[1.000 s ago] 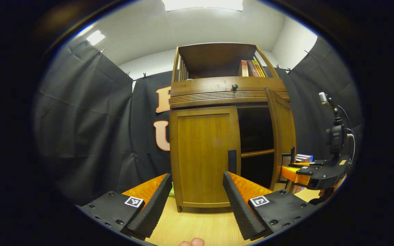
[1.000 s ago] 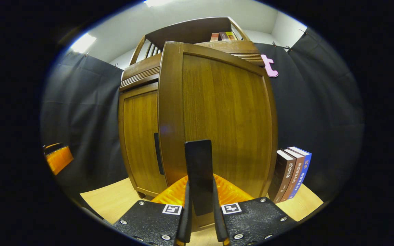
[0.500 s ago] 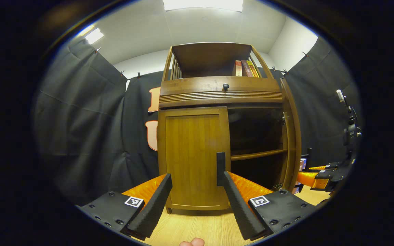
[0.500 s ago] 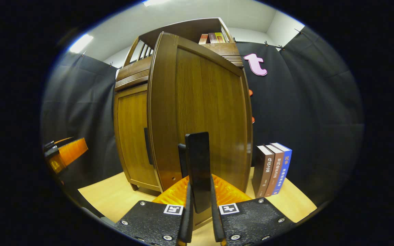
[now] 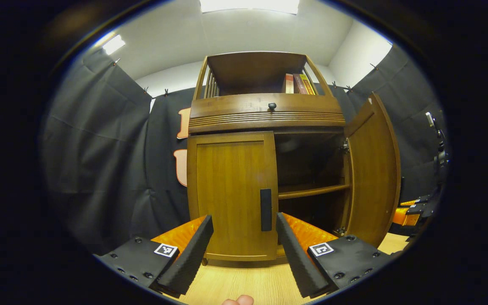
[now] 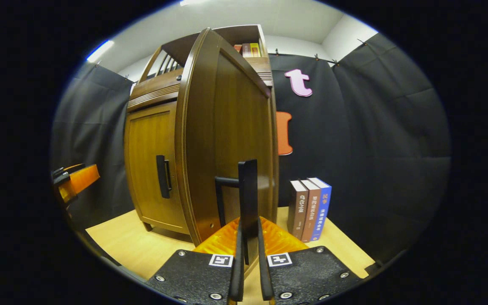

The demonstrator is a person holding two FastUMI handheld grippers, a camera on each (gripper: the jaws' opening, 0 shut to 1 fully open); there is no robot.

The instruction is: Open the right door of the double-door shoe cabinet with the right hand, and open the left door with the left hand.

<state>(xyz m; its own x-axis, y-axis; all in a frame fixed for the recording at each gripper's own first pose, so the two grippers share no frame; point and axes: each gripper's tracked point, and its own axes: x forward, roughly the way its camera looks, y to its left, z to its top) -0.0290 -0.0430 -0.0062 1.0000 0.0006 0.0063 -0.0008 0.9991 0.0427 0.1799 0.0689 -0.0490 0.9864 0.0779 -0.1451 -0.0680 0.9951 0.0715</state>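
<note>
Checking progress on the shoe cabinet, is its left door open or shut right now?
Shut. The left door sits flush in the cabinet frame, while the right door is swung out, showing the dark shelf inside.

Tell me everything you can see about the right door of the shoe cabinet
The brown wooden right door is a tall framed panel with a glossy grain. It stands swung wide open on hinges at the wooden shoe cabinet's right side, exposing a dark interior with one shelf. Its black bar handle sits upright near the free edge, and the right claw is shut on that handle. Three upright books stand on the light wood floor just beyond the door.
</note>
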